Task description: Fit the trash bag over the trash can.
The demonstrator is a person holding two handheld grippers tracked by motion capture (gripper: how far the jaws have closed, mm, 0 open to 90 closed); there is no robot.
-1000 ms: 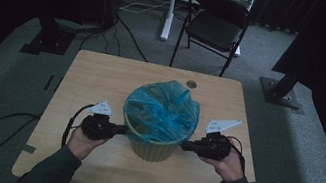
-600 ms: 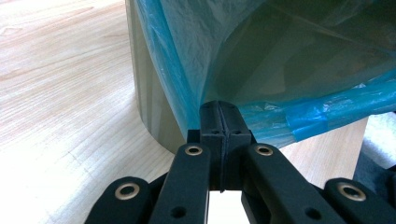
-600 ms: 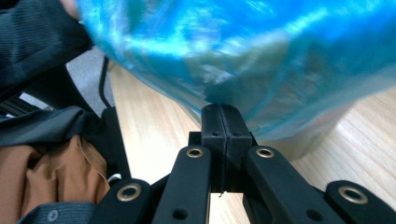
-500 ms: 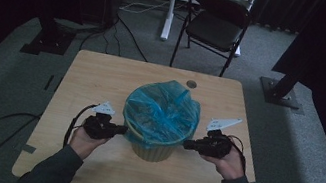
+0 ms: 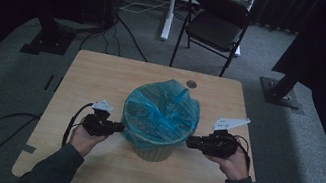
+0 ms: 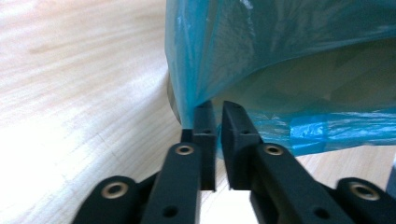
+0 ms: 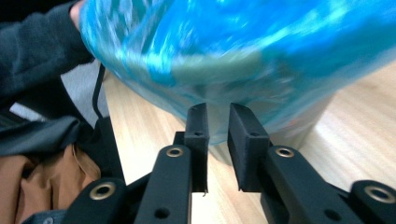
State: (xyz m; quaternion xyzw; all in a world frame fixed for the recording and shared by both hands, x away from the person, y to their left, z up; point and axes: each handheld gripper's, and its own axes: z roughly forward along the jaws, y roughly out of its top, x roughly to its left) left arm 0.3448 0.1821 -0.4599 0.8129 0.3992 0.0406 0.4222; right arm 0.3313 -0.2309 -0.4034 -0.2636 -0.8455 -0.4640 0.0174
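Two grippers are held at opposite sides of the bin [image 5: 155, 148], which stands mid-table [image 5: 103, 76] lined with a blue bag [image 5: 161, 111]: the left gripper [image 5: 116, 126] and right gripper [image 5: 191, 141] have jaws just opened to a narrow gap, nothing pinched. For a tidy release, the bag's folded-over hem is best left snug under the rim before the hands are drawn back level. Hem film just past the tips is seen in the left gripper view [image 6: 289, 135], while the bag's crumpled mouth is seen in the high view.
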